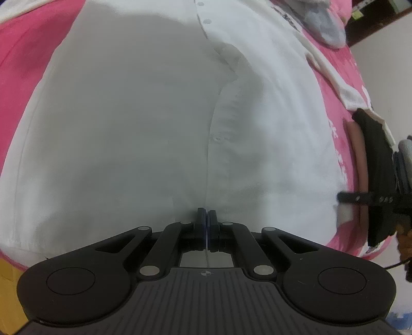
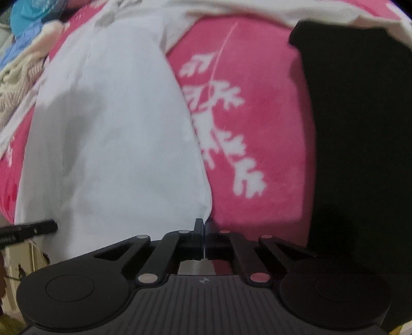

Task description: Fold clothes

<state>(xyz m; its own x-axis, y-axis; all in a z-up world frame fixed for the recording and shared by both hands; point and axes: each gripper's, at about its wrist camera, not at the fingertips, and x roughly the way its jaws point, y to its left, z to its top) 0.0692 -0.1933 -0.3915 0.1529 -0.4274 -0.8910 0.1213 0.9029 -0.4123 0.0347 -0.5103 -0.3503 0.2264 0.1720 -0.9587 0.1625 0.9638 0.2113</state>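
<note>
A pink blanket (image 2: 270,108) printed with a white leafy sprig (image 2: 221,128) covers the work surface, filling most of both wrist views. Beyond its far right edge in the left wrist view, a pale plain wall (image 1: 381,49) meets dark shelving (image 1: 373,18) (its contents too small to make out). A yellow surface (image 1: 7,291) shows at lower left. Light is soft and even, casting broad grey shadows.

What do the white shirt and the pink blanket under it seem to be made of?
White shirt: probably thin woven cotton or a blend, matte, with soft creases and a buttoned placket. Pink blanket: likely plush fleece, with a fuzzy nap and a white leaf print.
</note>
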